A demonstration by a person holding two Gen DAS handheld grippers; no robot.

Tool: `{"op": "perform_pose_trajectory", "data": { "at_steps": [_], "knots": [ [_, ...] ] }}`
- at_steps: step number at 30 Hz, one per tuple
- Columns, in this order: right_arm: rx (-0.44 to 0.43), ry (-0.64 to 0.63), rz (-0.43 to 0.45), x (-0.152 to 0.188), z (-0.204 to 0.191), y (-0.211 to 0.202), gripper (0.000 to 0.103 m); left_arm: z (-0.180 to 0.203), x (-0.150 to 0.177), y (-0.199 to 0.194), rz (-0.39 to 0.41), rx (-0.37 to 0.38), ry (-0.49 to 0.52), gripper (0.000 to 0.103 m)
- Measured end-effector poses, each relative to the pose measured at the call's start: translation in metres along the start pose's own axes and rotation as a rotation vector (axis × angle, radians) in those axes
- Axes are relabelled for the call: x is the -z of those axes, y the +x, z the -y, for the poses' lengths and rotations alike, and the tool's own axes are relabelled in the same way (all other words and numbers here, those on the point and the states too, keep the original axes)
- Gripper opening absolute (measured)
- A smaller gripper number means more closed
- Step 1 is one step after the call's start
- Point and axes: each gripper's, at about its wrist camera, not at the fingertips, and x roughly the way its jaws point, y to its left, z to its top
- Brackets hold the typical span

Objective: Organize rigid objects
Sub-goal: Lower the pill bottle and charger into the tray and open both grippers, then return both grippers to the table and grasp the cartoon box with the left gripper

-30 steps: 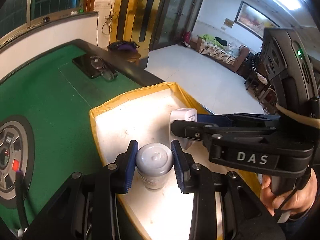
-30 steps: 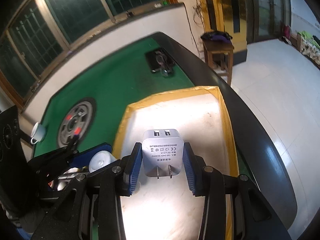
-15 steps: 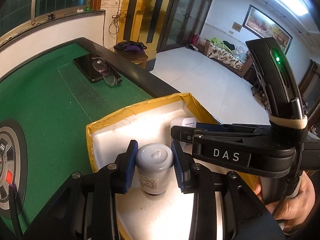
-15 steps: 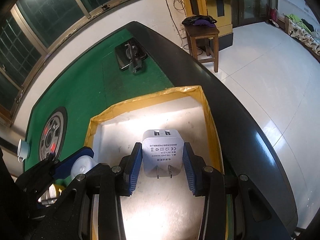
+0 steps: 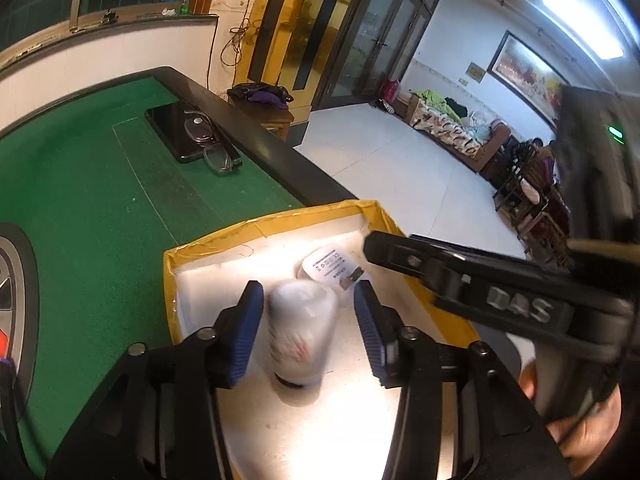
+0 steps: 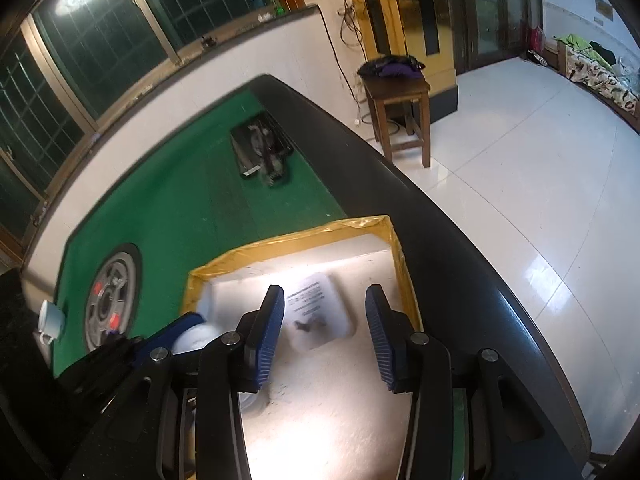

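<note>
Charger point(image 6: 316, 312): lies flat in the tray, between the parted fingers of the right gripper point(image 6: 325, 334), untouched.
Bottle point(image 5: 301, 332): upright in the tray, between the spread left gripper point(image 5: 308, 332), gaps either side.
Tray point(image 5: 256, 226): yellow-rimmed, on the green table point(image 5: 100, 208).
Nearby: phone point(image 5: 176, 132) with glasses point(image 5: 212, 148), well apart.

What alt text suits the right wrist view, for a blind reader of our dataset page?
An open two-finger gripper with blue pads hangs over a white plug-in charger lying in a white tray with yellow taped rim, on a green felt table.
</note>
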Motion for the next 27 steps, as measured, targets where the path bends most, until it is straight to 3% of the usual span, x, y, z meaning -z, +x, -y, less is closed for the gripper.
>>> {"op": "perform_pose_trajectory", "data": {
  "at_steps": [5, 9, 12, 16, 20, 24, 27],
  "knots": [
    [0.017, -0.010, 0.076, 0.010, -0.013, -0.029, 0.038, -0.001, -0.010, 0.002, 0.008, -0.035, -0.002, 0.046],
    [0.021, -0.016, 0.133, 0.021, -0.020, -0.054, 0.038, -0.001, -0.008, -0.010, 0.008, -0.005, -0.014, 0.046],
    [-0.010, -0.012, 0.159, 0.032, -0.025, -0.070, 0.038, 0.004, -0.001, -0.036, 0.073, 0.007, -0.004, 0.046],
    [-0.046, -0.008, 0.232, 0.056, -0.032, -0.094, 0.049, 0.008, 0.011, -0.079, 0.168, -0.016, 0.026, 0.046],
    [-0.084, -0.029, 0.264, 0.080, -0.046, -0.109, 0.049, 0.005, 0.029, -0.121, 0.237, -0.038, 0.051, 0.046],
    [-0.141, -0.062, 0.252, 0.099, -0.063, -0.113, 0.049, -0.010, 0.051, -0.157, 0.276, -0.100, 0.060, 0.046],
    [-0.182, -0.111, 0.237, 0.115, -0.085, -0.114, 0.056, -0.030, 0.074, -0.175, 0.264, -0.119, 0.054, 0.046]
  ]
}}
